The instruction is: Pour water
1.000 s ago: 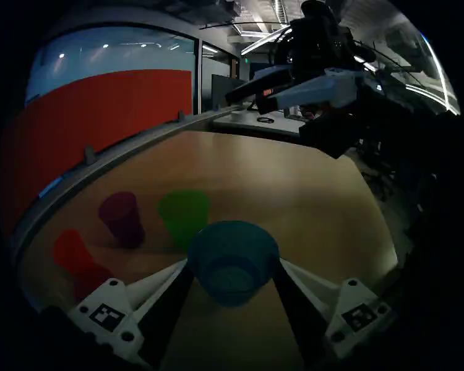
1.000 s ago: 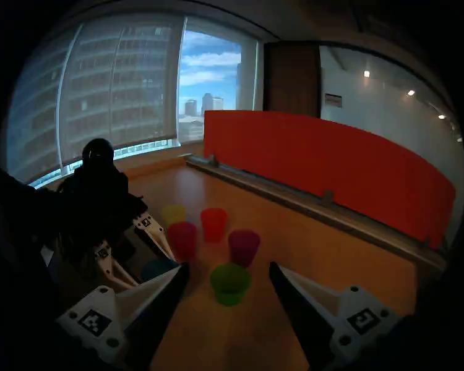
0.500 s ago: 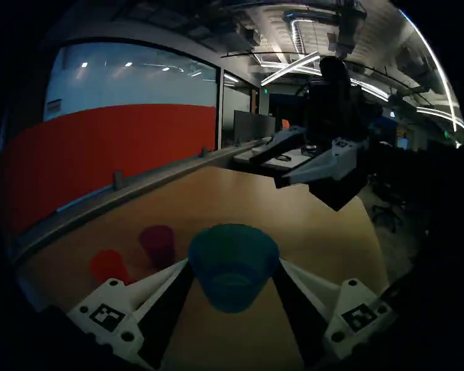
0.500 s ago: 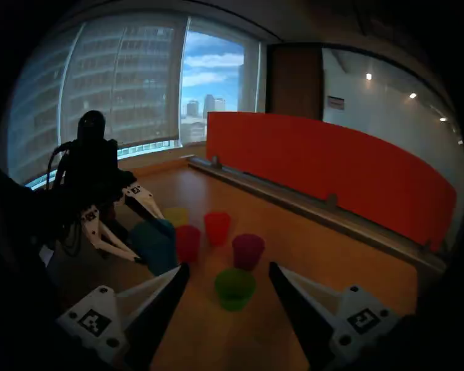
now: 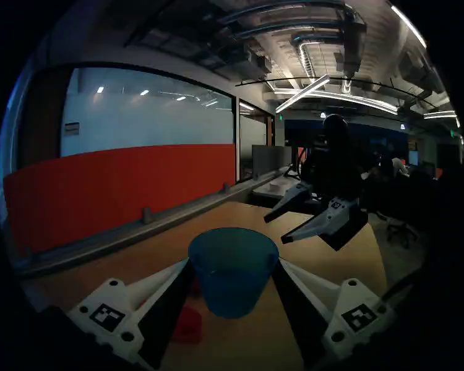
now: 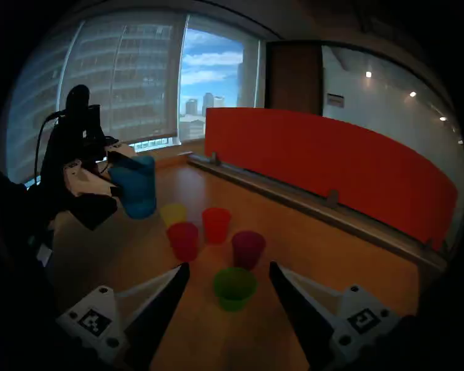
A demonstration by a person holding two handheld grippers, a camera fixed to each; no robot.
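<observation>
My left gripper (image 5: pixel 232 275) is shut on a blue cup (image 5: pixel 233 271) and holds it upright, well above the wooden table (image 5: pixel 294 321). In the right gripper view that same left gripper (image 6: pixel 117 176) carries the blue cup (image 6: pixel 133 185) high at the left, over the cups. On the table stand a yellow cup (image 6: pixel 173 215), a red cup (image 6: pixel 185 240), an orange-red cup (image 6: pixel 216 224), a purple cup (image 6: pixel 248 248) and a green cup (image 6: pixel 234 288). My right gripper (image 6: pixel 229 275) is open, its fingers either side of the green cup and above it. It hangs as the far gripper (image 5: pixel 294 219) in the left gripper view.
A long red partition (image 6: pixel 331 164) with a rail runs along the table's far side. Windows (image 6: pixel 127 86) stand behind the left gripper. A red cup (image 5: pixel 187 323) lies low beneath the left gripper's fingers. Office desks and chairs (image 5: pixel 399 229) lie beyond the table's end.
The left gripper has lifted the blue cup from table level to high above the cups, its camera tilting upward. The right gripper has hardly moved.
</observation>
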